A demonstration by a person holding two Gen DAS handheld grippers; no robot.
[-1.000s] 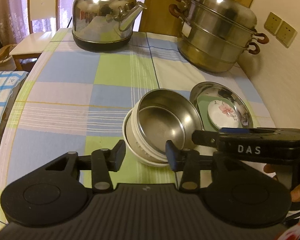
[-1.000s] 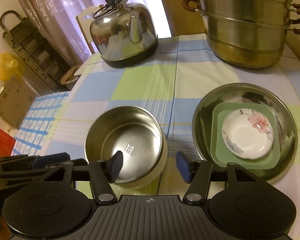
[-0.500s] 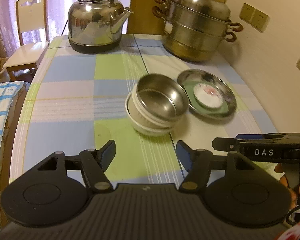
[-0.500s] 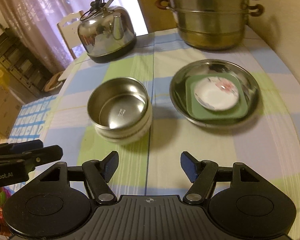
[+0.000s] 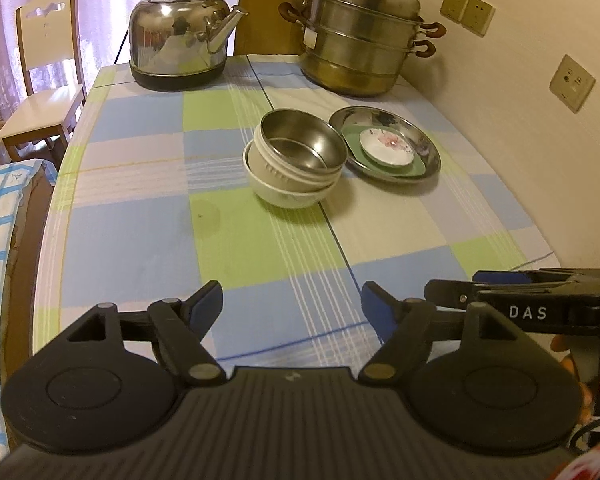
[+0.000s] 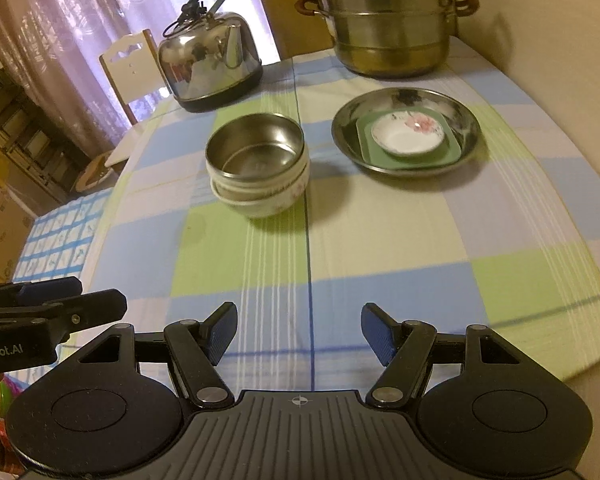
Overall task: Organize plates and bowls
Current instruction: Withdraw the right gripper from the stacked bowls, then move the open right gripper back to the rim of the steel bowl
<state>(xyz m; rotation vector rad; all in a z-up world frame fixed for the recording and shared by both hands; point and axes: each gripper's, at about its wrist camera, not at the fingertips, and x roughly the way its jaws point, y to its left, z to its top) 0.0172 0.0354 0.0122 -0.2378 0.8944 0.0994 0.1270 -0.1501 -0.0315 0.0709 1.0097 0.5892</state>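
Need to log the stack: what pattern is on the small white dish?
The small white dish has a pink flower on its rim, clearest in the right wrist view.

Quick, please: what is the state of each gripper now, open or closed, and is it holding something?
Left gripper: open, holding nothing; its jaws have just been opening.
Right gripper: open, holding nothing.

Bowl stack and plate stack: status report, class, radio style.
Left gripper and right gripper open, empty. Bowl stack beside plate stack, both nested. Nothing in the way.

Home dining rm: kettle (image 5: pixel 180 36), steamer pot (image 5: pixel 360 40), tablecloth (image 5: pixel 140 240).
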